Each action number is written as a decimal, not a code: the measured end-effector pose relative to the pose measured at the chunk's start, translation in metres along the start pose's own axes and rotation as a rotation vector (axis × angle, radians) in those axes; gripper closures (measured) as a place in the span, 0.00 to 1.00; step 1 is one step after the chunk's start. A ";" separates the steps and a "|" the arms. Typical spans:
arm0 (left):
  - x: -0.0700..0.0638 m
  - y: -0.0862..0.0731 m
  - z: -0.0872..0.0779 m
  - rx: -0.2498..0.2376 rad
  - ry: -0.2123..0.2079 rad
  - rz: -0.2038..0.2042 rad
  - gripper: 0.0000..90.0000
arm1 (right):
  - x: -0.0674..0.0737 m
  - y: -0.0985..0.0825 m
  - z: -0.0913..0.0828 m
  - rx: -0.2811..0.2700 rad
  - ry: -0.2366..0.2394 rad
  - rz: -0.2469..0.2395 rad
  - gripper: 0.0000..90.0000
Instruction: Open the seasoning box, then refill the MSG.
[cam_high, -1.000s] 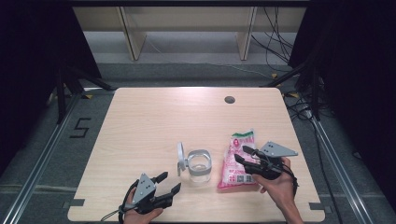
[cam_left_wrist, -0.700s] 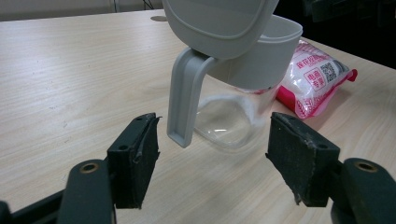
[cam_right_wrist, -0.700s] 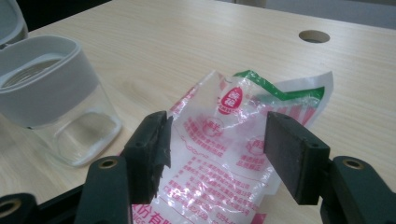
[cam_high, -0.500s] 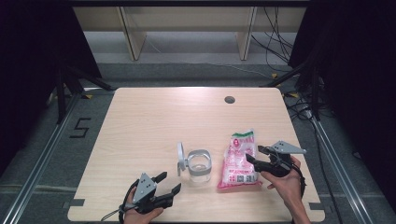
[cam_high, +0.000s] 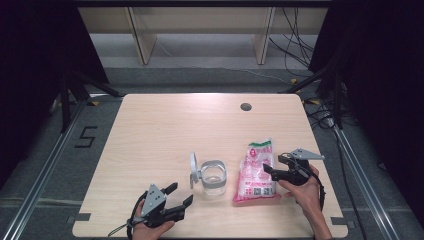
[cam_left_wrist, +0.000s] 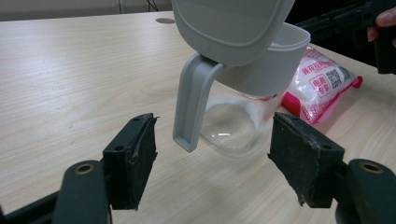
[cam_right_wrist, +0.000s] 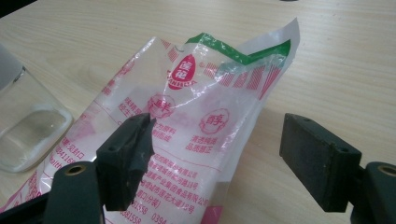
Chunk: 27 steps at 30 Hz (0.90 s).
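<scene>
A clear glass jar (cam_high: 213, 177) with a grey rim stands near the table's front, its grey flip lid (cam_high: 193, 170) swung up on the left. A pink and white printed bag (cam_high: 257, 172) lies flat to its right. My left gripper (cam_high: 179, 195) rests open in front of the jar, and the jar (cam_left_wrist: 233, 126) and lid (cam_left_wrist: 229, 23) sit beyond its spread jaws (cam_left_wrist: 212, 158). My right gripper (cam_high: 273, 163) hovers at the bag's right edge. Its jaws (cam_right_wrist: 219, 154) have just been opening and stand wide over the bag (cam_right_wrist: 196, 107) without pressing on it.
The wooden table (cam_high: 165, 130) has a dark cable hole (cam_high: 245, 106) at the back right. Metal rails run along both sides of it on the floor. Dark stands and cables lie around it, with shelving behind.
My right gripper has slid right and a little lower, off the bag's upper part, and its jaws have spread. The bag stays flat. The left gripper has kept still.
</scene>
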<state>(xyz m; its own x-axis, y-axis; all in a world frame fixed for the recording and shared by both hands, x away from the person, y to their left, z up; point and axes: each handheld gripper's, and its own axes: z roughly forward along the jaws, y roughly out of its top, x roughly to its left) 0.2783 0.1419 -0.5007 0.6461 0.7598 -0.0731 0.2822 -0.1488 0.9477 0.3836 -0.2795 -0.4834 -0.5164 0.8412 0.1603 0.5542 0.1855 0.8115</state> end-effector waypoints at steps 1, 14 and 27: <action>-0.001 0.000 0.000 0.001 -0.001 -0.013 0.34 | 0.002 -0.001 0.001 -0.022 0.009 0.029 0.29; -0.005 -0.002 0.002 0.000 -0.015 -0.028 0.32 | -0.004 0.000 0.016 0.015 0.033 0.010 0.26; -0.003 -0.005 -0.003 0.007 0.004 -0.010 0.32 | 0.002 0.003 0.035 0.080 0.040 0.062 0.31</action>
<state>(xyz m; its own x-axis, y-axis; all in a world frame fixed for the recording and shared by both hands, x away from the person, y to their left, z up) 0.2725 0.1426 -0.5041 0.6406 0.7636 -0.0815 0.2937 -0.1455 0.9448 0.4068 -0.2600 -0.5003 -0.5041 0.8319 0.2320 0.6352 0.1751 0.7522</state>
